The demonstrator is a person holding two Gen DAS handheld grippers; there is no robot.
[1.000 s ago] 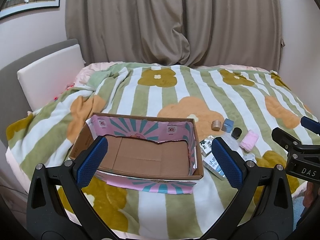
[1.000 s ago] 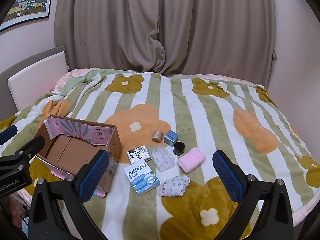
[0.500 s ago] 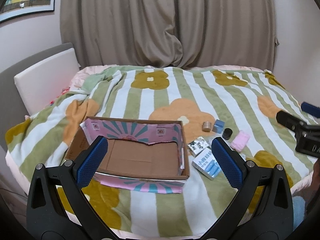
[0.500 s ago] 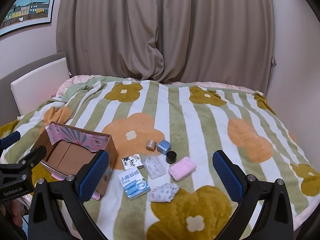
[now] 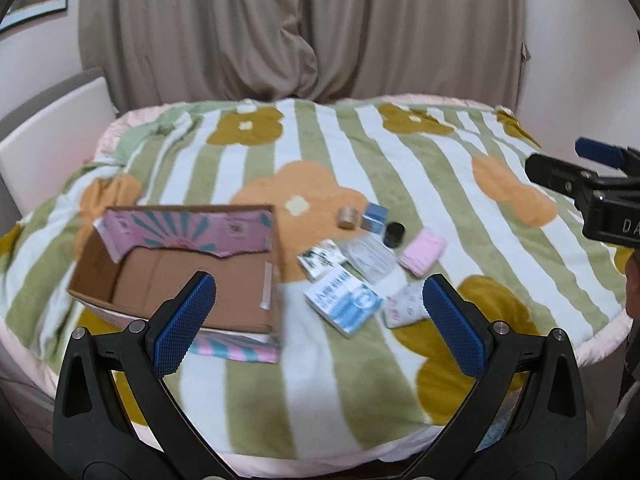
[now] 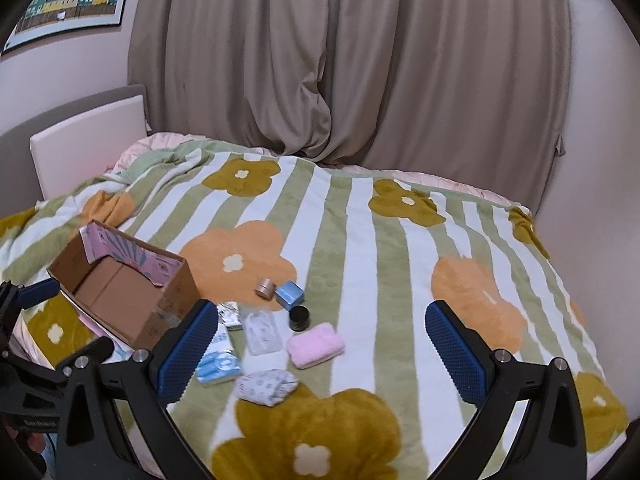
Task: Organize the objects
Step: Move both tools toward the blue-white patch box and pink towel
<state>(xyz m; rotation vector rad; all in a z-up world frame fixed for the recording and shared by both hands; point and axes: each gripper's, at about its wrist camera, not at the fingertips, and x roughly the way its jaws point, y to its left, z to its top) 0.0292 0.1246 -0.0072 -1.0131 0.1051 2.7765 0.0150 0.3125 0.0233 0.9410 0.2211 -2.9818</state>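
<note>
An open, empty cardboard box lies on the flowered blanket at the left. To its right lies a cluster of small items: a blue-white packet, a black-white packet, a clear pouch, a pink cloth, a patterned cloth, a black jar, a blue cube and a tan jar. My left gripper and right gripper are both open and empty, held above the bed's near edge.
The striped blanket covers the whole bed. A white headboard cushion stands at the left and beige curtains hang behind. The right gripper's body shows at the right edge of the left wrist view.
Both grippers have pulled back and risen, so the bed looks smaller and farther. The left view has swung right, toward the small items. Nothing on the bed has moved.
</note>
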